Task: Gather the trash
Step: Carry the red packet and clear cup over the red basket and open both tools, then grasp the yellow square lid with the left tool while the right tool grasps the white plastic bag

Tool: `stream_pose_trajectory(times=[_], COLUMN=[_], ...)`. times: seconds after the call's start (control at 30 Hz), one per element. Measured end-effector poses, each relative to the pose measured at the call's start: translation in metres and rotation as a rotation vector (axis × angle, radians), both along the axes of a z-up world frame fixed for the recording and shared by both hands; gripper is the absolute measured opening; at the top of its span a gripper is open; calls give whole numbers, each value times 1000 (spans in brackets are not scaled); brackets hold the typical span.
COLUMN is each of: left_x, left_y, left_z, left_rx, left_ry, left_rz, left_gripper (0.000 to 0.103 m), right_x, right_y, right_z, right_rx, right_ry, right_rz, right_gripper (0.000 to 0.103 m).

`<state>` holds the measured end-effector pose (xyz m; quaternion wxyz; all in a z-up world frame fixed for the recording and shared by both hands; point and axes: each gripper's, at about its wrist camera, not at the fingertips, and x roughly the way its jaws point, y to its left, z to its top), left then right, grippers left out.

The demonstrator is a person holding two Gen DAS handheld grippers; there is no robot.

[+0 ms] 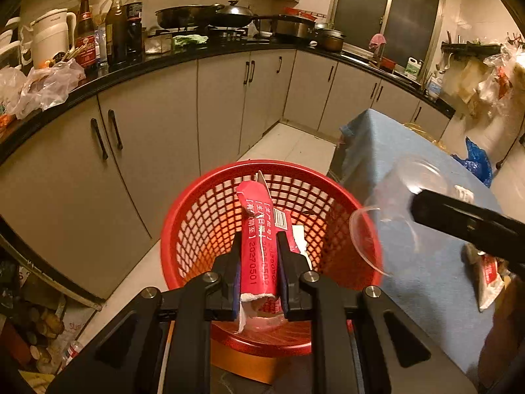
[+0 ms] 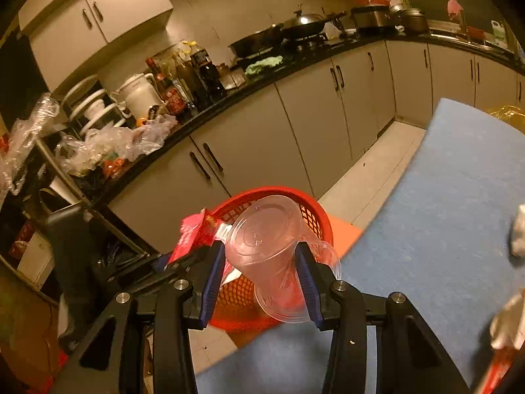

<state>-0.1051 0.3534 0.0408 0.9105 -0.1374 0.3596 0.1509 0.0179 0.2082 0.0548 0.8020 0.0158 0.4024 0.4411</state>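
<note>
The clear plastic cup (image 1: pixel 393 216) is motion-blurred; the red basket (image 2: pixel 315 220) sits mostly hidden behind it.

Trash over basket, table to its right, counter behind.
L gripper (image 1: pixel 257 246) holds wrapper (image 1: pixel 257 229) upright over basket (image 1: pixel 197 216); basket sits on floor betw. cabinets (left/far) & table (image 1: pixel 420 262) (right). R gripper (image 2: pixel 261 262) holds cup (image 2: pixel 269 246) on its side, over basket's right rim by the table's edge. Another wrapper (image 1: pixel 489 279) lies on table, near right. Counter far: kettle (image 1: pixel 52 36) & bottles (image 1: pixel 108 29) left, pans (image 1: pixel 210 14) mid, sink side far right.
</note>
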Motion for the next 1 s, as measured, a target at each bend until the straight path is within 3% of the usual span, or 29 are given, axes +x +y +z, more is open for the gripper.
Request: stream_pose_trajectory(times=[0.03,0.1,0.17,0.5,0.6,0.83,1.0], left_x=[1,-1,-2,-10,-11,-5,10], left_y=[1,2,2,-21,-42,-108,-166], left_z=[0,0,0,21,31,46,47], left_rx=[0,6,12,45,56,89,97], left_ry=[-2,-5,-18,-64,-92,-130,-123], left_rz=[0,1,10,-23,-52,-172,-288], left_gripper=[18,30,53,54,60,65,65], right_x=[4,9,10,-4,-14,-39,-46], right_y=[5,12,11,-44,-75,-173,-266], right_z=[-1,-4,-4,17,25,37,41], right_rx=[-1,-15,-5,63,91,97,79], right_ry=[9,5,-4,-37,-51,-121,-152], right_rz=[3,-9,-15,-81,-110,-264,-456], right_gripper=[50,51,69,71,71,71,71])
